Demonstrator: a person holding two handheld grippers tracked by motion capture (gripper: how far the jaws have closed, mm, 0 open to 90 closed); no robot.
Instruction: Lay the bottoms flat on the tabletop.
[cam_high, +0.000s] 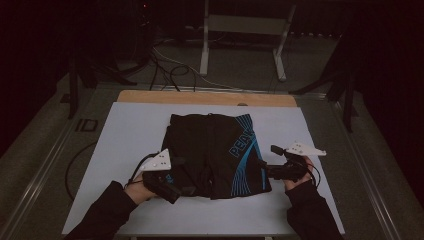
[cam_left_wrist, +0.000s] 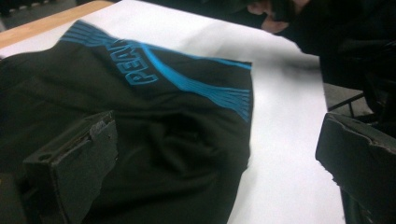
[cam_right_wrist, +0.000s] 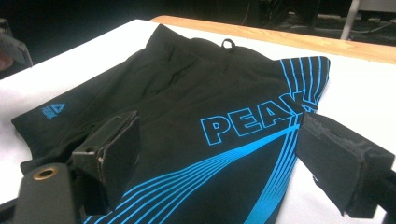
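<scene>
Taking the black shorts (cam_high: 212, 152) as the landmark, the nearest things are the person's two dark sleeves, which come in from the bottom of the high view, one on each side of the garment's hem. The left gripper (cam_high: 170, 189) sits at the near left corner of the shorts, by the left leg opening; in the left gripper view its jaws stand wide apart above the cloth, one over the black fabric and the other over bare table, with nothing clamped between them. The right gripper (cam_high: 265, 170) lies just beside the right edge of the shorts, level with the blue curved stripes; in the right gripper view its jaws are likewise spread wide, released, with the striped leg below them and no fabric pinched. The shorts lie flat in the middle of the white table top (cam_high: 130, 135), hem toward the person and waistband away, with blue lettering on the right leg. Beyond the waistband a wooden strip (cam_high: 205, 97) borders the table's far edge. Farther off, cables (cam_high: 170, 70) trail across the dim floor before a pale metal frame (cam_high: 242, 35).
</scene>
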